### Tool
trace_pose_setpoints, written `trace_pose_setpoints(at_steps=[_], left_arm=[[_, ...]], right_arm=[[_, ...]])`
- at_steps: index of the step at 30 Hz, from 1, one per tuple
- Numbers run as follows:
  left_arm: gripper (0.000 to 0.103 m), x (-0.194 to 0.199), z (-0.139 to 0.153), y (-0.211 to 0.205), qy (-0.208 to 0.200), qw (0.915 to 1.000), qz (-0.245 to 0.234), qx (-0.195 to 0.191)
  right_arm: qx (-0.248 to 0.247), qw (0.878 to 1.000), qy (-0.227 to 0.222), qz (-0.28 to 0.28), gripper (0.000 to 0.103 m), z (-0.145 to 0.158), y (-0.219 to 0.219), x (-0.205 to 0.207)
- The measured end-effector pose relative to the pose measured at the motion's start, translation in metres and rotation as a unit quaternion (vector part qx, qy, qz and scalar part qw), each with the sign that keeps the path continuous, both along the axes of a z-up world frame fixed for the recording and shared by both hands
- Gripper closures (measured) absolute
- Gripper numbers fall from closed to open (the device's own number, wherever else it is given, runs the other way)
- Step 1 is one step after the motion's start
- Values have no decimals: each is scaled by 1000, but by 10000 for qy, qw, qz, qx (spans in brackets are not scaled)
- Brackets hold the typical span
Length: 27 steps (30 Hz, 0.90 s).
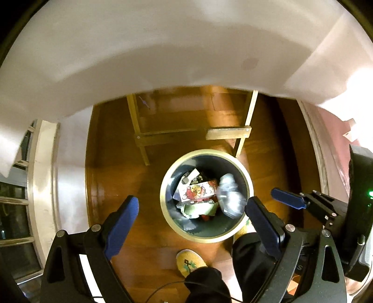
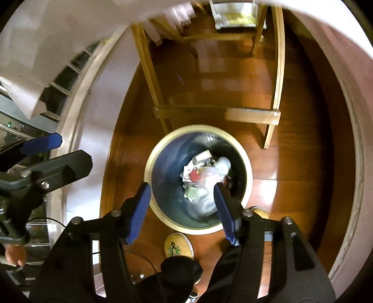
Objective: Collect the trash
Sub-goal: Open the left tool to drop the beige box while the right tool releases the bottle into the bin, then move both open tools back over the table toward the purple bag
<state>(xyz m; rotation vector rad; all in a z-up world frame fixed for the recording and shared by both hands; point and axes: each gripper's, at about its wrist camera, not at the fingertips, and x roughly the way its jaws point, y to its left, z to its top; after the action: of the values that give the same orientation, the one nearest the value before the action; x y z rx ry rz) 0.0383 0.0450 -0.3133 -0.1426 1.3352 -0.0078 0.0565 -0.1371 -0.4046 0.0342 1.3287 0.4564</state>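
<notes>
A crumpled clear plastic wrapper [image 1: 229, 195] lies inside the round dark bin with a cream rim [image 1: 249, 184] on the wooden floor, atop a cartoon-printed card. Both claws hover above, empty: left claw [image 1: 192, 211] wide, right claw [image 2: 181, 191] partly spread. Risk: the springy plastic could ride up and spill out.

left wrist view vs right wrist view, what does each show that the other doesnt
Only the left wrist view: the left claw head on, open and empty.

Only the right wrist view: the right claw head on, open and empty, a hand at the left edge, and a white thing at the top.

Both: the bin with a picture card and clear plastic inside, a yellow slipper, and a wooden frame.
</notes>
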Motion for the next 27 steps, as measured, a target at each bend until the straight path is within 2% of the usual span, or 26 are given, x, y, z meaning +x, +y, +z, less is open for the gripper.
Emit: trace_pose_setpoints(at_steps=[3,7,19,27], left_arm=[[8,-1,17,0,-66,10000,49,13],[8,-4,56,1,-163,9998,87,20],[8,-23,236,-2,-1068,9940,-147,-168],[8,-39,330,5,-1598,9864,-94,-387]], right_arm=[[48,9999,-89,-7,49,20,2,-1],[122,9997,-174,-75,49,56,1,-4],[302,9979,-540,-182,49,216,-6,-22],[305,9941,-1021,-198,49,312,-11,-37]])
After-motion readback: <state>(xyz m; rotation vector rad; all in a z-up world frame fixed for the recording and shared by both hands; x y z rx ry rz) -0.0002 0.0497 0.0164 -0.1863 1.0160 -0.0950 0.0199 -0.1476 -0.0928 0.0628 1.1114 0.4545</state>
